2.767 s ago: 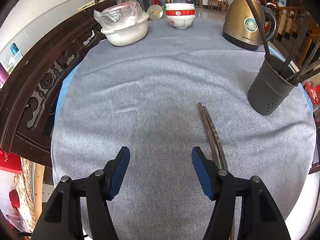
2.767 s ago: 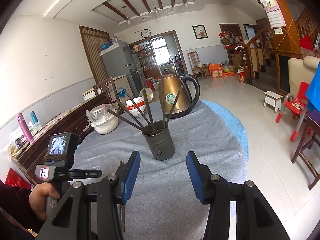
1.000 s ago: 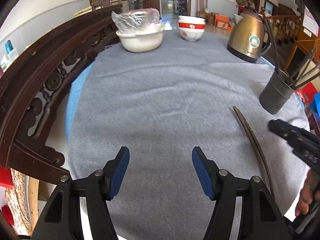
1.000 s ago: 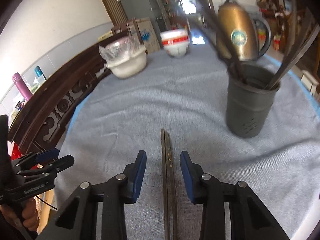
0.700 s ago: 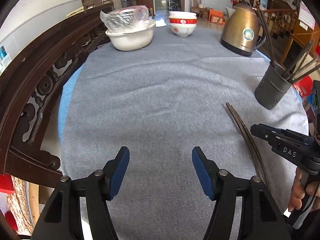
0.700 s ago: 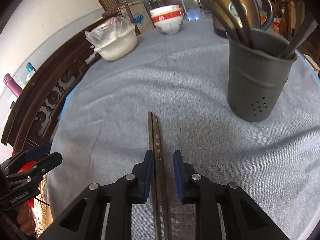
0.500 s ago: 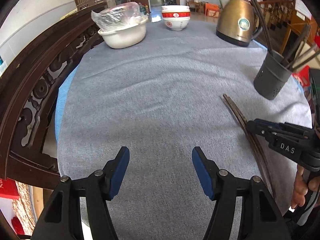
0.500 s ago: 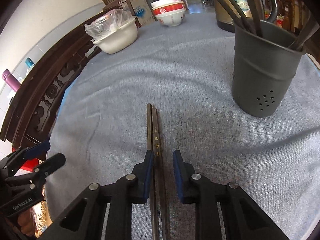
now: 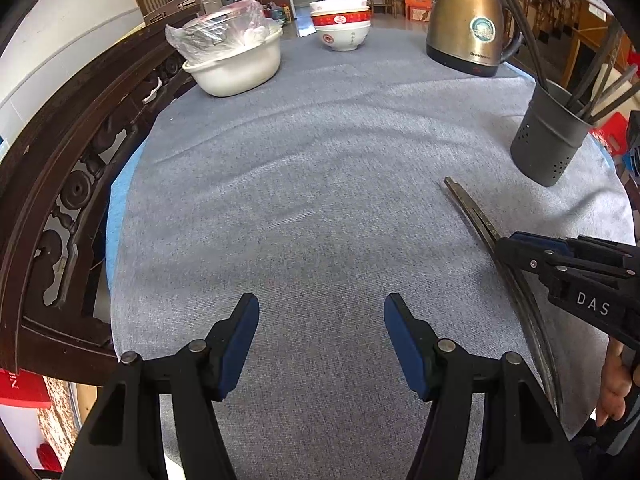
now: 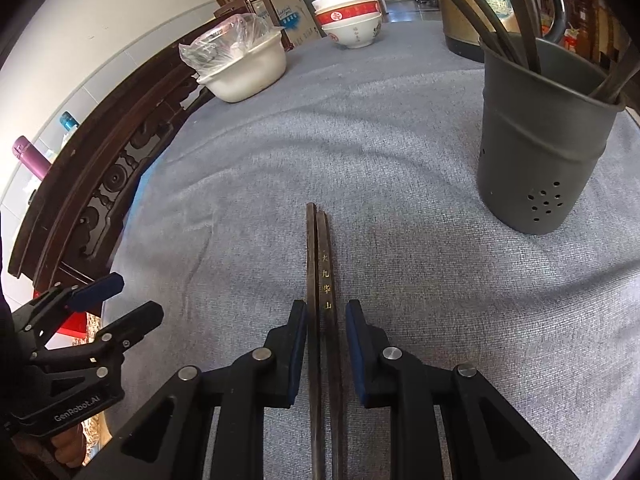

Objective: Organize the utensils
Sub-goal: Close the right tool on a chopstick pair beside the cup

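Indoors, grey tablecloth [image 9: 320, 184], carved wooden chair-back [image 9: 60, 160]

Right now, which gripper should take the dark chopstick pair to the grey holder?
Right gripper: it straddles the dark chopstick pair, grey perforated holder just ahead. Left gripper is open over bare cloth.

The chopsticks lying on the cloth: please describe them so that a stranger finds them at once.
On the grey tablecloth, look just left of the dark perforated utensil holder. There the pair of dark chopsticks lies flat, side by side, between the right gripper fingers. Unlike the utensils standing in the holder, it lies on the cloth and bears gold characters.
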